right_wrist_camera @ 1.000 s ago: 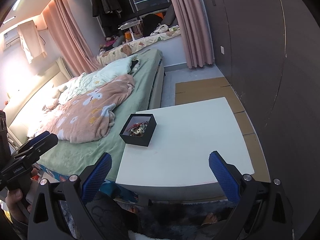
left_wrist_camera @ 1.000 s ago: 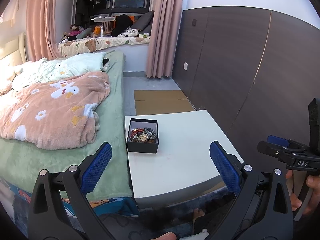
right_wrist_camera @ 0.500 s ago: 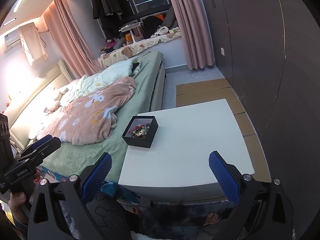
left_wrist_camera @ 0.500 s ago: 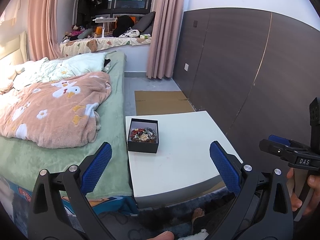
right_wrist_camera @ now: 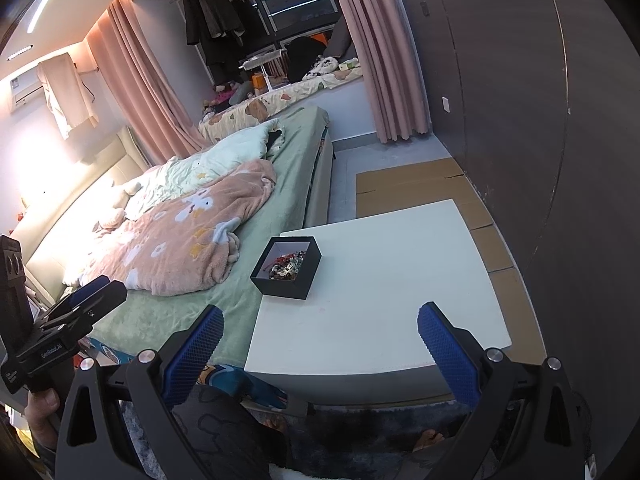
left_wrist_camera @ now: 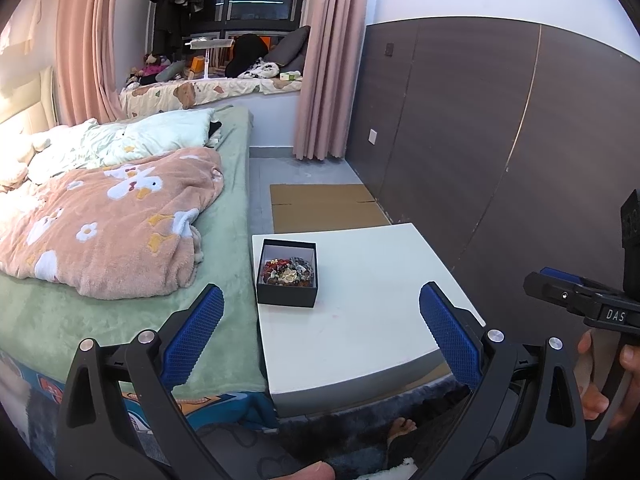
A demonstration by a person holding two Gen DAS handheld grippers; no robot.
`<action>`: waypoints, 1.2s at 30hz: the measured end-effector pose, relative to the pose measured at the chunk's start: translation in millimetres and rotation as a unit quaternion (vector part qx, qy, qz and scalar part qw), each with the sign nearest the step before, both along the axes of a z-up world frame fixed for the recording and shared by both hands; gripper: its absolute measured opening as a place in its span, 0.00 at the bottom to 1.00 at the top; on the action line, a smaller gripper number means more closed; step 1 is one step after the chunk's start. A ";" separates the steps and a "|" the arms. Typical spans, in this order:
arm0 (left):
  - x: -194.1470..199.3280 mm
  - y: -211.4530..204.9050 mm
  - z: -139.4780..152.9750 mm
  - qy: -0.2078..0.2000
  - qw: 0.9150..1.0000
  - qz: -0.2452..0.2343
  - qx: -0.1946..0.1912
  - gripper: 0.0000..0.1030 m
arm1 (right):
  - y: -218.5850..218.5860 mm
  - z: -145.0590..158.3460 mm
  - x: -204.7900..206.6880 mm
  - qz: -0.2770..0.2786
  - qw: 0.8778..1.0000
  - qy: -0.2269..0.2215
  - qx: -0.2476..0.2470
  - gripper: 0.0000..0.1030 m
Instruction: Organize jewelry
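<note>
A small black box (left_wrist_camera: 287, 273) (right_wrist_camera: 287, 267) holding a tangled heap of jewelry (left_wrist_camera: 286, 271) (right_wrist_camera: 286, 265) sits on the left part of a low white table (left_wrist_camera: 368, 304) (right_wrist_camera: 384, 280). Both grippers hang in the air short of the table's near edge. My left gripper (left_wrist_camera: 320, 332) is open, blue pads wide apart, nothing between them. My right gripper (right_wrist_camera: 318, 334) is likewise open and holds nothing. The right gripper's body (left_wrist_camera: 580, 304) shows at the right edge of the left wrist view. The left gripper's body (right_wrist_camera: 64, 320) shows at the left edge of the right wrist view.
A bed (left_wrist_camera: 120, 280) with a pink flowered blanket (left_wrist_camera: 108, 224) borders the table's left side. A dark panelled wall (left_wrist_camera: 500, 152) runs along the right. Flat cardboard (left_wrist_camera: 324, 206) lies on the floor beyond the table. Bare feet (left_wrist_camera: 402, 428) rest on a dark rug below.
Both views have shifted slightly, the box and table drifting a little as the grippers are held up. Both grippers stay open.
</note>
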State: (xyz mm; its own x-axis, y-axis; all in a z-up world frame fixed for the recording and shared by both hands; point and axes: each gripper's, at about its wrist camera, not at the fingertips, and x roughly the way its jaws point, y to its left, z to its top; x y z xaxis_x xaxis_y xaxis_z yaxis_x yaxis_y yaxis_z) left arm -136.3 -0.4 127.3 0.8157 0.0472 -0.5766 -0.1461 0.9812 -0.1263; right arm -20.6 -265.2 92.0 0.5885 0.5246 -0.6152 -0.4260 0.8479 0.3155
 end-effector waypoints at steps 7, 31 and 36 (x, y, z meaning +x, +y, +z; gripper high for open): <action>-1.8 -0.2 1.0 -0.002 1.000 0.002 0.002 0.95 | -0.8 0.4 -0.2 -0.001 1.000 0.000 -0.001 0.93; 6.0 6.3 1.9 0.001 1.000 0.003 -0.008 0.95 | -5.3 -7.8 6.8 -0.017 1.000 0.012 -0.006 0.93; 14.3 9.5 -0.9 0.010 1.000 0.001 -0.009 0.95 | -7.0 -10.5 13.7 -0.023 1.000 0.016 -0.007 0.93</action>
State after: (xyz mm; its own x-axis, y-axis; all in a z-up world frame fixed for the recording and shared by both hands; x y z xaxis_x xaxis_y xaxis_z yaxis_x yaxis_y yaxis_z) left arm -121.9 9.0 126.3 0.8043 0.0377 -0.5930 -0.1504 0.9784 -0.1417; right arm -6.8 -272.3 81.5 0.5916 0.4888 -0.6411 -0.3763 0.8707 0.3166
